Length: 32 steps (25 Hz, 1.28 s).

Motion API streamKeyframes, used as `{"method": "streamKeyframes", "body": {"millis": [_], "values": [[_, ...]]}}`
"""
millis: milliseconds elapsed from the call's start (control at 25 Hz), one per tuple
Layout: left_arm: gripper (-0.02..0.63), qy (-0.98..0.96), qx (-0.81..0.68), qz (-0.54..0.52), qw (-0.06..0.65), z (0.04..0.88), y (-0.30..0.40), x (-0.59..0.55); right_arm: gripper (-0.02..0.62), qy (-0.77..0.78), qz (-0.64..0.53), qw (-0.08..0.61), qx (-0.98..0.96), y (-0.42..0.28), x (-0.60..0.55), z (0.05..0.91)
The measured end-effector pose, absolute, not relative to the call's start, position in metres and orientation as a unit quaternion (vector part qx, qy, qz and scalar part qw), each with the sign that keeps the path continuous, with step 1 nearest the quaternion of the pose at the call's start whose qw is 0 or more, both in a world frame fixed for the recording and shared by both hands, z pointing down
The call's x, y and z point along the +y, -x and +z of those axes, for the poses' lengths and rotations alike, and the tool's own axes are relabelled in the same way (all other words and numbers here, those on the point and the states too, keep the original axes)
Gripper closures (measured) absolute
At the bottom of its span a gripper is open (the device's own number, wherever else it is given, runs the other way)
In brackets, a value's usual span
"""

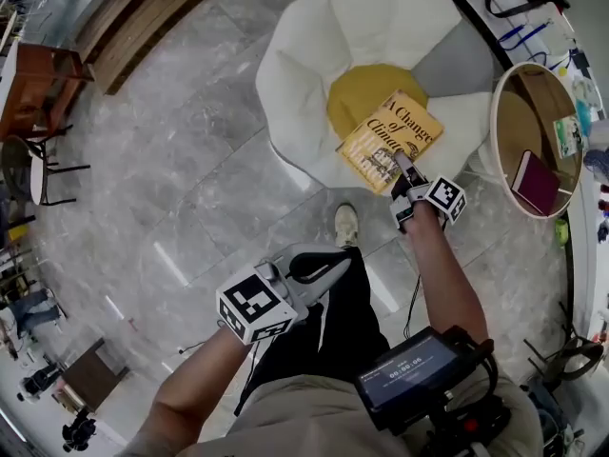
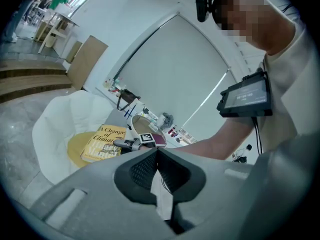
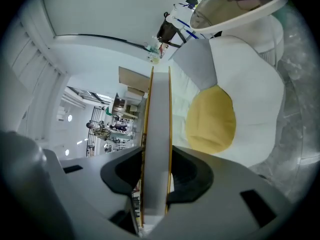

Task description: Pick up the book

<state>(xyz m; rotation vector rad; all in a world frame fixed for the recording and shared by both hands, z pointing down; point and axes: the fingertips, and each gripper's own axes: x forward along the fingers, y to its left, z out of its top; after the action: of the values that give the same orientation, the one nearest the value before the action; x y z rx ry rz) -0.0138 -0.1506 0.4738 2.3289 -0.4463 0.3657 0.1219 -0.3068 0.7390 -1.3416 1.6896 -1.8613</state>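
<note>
The yellow book point(image 1: 390, 139), titled "A Change of Climate", is held up above the yellow cushion point(image 1: 362, 91) of a white petal-shaped chair point(image 1: 304, 55). My right gripper point(image 1: 407, 174) is shut on the book's near edge. In the right gripper view the book point(image 3: 157, 119) stands edge-on between the pads of the right gripper point(image 3: 156, 156). My left gripper point(image 1: 331, 261) hangs lower, over the person's dark trousers, and holds nothing. In the left gripper view the jaws of the left gripper point(image 2: 157, 153) meet, and the book point(image 2: 102, 143) shows beyond them.
A round side table point(image 1: 502, 112) to the right of the chair carries a maroon book point(image 1: 536, 181) and small items. A shoe point(image 1: 347, 225) stands on the grey marble floor near the chair. Wooden steps point(image 1: 143, 17) and chairs point(image 1: 43, 84) lie at the far left.
</note>
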Motion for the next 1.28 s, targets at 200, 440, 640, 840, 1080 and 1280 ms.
{"method": "streamKeyframes", "body": {"millis": [200, 440, 640, 840, 1080, 1280], "values": [[0.6, -0.915, -0.171, 0.139, 0.337, 0.428, 0.035, -0.112, 0.449, 0.45, -0.639, 0.167, 0.601, -0.108, -0.26, 0.667], [0.6, -0.925, -0.161, 0.15, 0.311, 0.387, 0.055, -0.056, 0.449, 0.446, -0.63, 0.186, 0.608, -0.103, -0.197, 0.596], [0.6, -0.931, -0.16, 0.145, 0.295, 0.352, 0.068, -0.018, 0.449, 0.438, -0.623, 0.2, 0.616, -0.095, -0.154, 0.538], [0.6, -0.936, -0.153, 0.142, 0.282, 0.328, 0.071, 0.016, 0.449, 0.423, -0.608, 0.209, 0.639, -0.093, -0.113, 0.483], [0.6, -0.941, -0.156, 0.136, 0.269, 0.308, 0.082, 0.05, 0.448, 0.408, -0.596, 0.222, 0.655, -0.082, -0.058, 0.427], [0.6, -0.946, -0.16, 0.133, 0.25, 0.303, 0.097, 0.1, 0.448, 0.392, -0.582, 0.226, 0.675, -0.065, 0.008, 0.398]]}}
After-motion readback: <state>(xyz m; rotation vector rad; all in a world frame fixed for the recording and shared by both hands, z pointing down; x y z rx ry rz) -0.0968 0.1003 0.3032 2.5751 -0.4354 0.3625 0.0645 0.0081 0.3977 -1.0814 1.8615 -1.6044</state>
